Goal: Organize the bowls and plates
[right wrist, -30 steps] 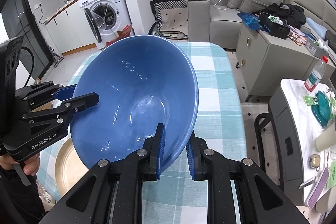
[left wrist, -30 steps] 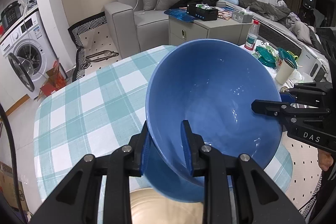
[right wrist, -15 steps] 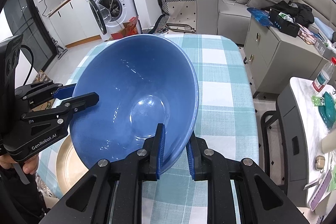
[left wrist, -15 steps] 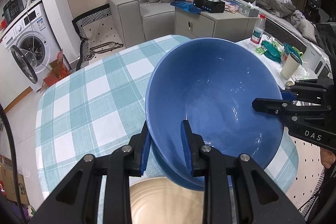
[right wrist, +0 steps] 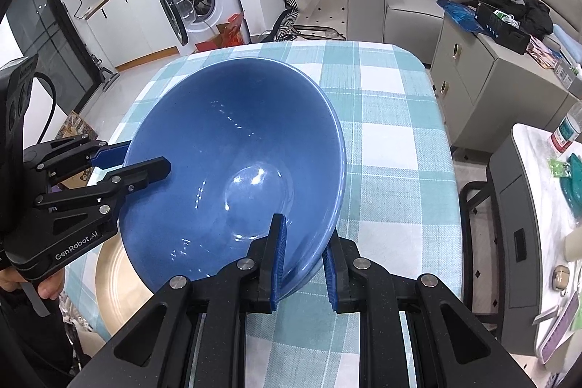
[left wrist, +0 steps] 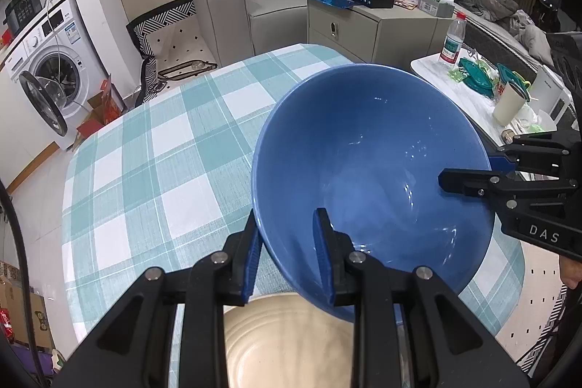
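Together, the left hand-held gripper (left wrist: 287, 253) and the right hand-held gripper (right wrist: 303, 260) each pinch the big blue bowl (left wrist: 371, 177) by its rim. It hangs tilted over a tan plate (left wrist: 291, 340) on the checked table (left wrist: 152, 177).

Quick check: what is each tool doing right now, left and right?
Left tool: closed on the blue bowl rim.
Right tool: closed on the same bowl's opposite rim.

Bowl (left wrist: 363, 170) above plate (left wrist: 291, 340) — on table (left wrist: 163, 151)
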A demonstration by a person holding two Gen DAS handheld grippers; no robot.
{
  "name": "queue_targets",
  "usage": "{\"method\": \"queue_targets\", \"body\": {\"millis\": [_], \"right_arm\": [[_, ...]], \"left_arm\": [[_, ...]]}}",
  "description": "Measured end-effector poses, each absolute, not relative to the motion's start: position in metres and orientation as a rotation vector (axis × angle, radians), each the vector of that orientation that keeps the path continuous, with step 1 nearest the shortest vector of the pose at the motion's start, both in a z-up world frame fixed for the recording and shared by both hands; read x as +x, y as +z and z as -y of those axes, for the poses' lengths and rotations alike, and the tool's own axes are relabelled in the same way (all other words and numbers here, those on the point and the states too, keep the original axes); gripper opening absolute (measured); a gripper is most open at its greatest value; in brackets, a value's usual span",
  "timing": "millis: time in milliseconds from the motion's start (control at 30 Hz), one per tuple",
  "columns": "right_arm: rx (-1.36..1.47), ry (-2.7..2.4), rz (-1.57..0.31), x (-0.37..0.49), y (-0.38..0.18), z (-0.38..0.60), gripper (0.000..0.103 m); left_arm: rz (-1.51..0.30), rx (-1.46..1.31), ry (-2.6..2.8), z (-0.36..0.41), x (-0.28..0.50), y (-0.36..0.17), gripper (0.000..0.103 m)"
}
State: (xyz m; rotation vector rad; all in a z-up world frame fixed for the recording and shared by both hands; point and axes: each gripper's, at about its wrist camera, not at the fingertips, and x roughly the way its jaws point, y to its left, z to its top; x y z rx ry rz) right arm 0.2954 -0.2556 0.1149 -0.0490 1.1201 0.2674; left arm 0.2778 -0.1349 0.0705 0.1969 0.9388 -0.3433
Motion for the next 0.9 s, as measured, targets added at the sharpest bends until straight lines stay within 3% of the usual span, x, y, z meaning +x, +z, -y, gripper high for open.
{"method": "queue_targets", "body": {"millis": [900], "right_arm": [[-0.152, 0.249, -1.17, 0.294, 0.096, 0.239, 0.02]], "left_arm": [[-0.991, 0.221, -0.338, 0.134, 0.281, 0.05, 0.026]]}}
